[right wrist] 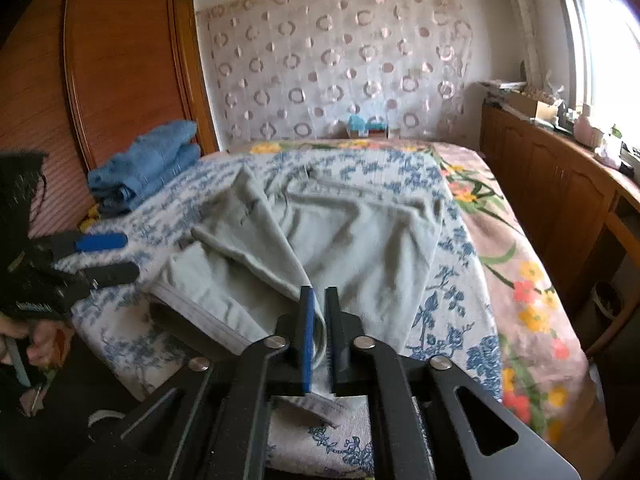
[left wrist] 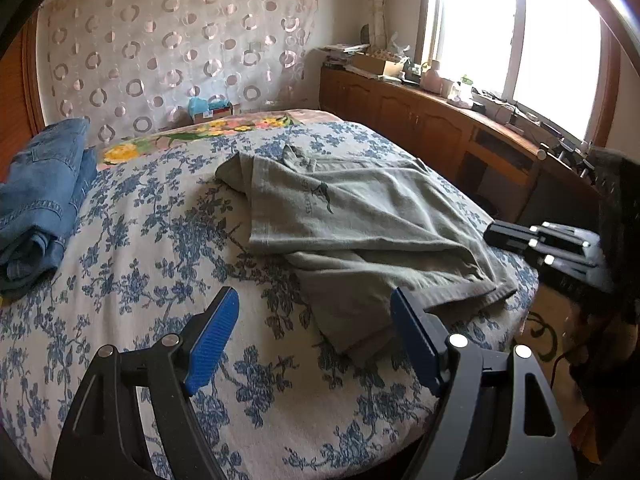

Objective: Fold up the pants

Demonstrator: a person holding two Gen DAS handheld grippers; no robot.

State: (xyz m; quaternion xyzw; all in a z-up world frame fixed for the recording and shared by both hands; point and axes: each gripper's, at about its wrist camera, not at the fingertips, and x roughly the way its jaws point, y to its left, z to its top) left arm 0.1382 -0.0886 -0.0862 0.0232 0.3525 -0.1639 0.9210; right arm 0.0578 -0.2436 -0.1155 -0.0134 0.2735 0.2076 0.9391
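Observation:
Grey-green pants (left wrist: 356,220) lie crumpled on the bed with the blue floral cover (left wrist: 168,248); they also show in the right wrist view (right wrist: 320,232). My left gripper (left wrist: 314,300) is open and empty, hovering above the cover just short of the pants' near leg hem. It shows in the right wrist view (right wrist: 106,254) at the left. My right gripper (right wrist: 319,300) is shut on a fold of the pants' leg near the bed's foot. It shows in the left wrist view (left wrist: 536,240) at the pants' right edge.
Folded blue jeans (left wrist: 36,200) are stacked at the bed's left side, next to a wooden wardrobe (right wrist: 120,60). A wooden cabinet (left wrist: 432,120) with clutter runs under the window on the right. A patterned curtain (left wrist: 168,48) hangs behind the bed.

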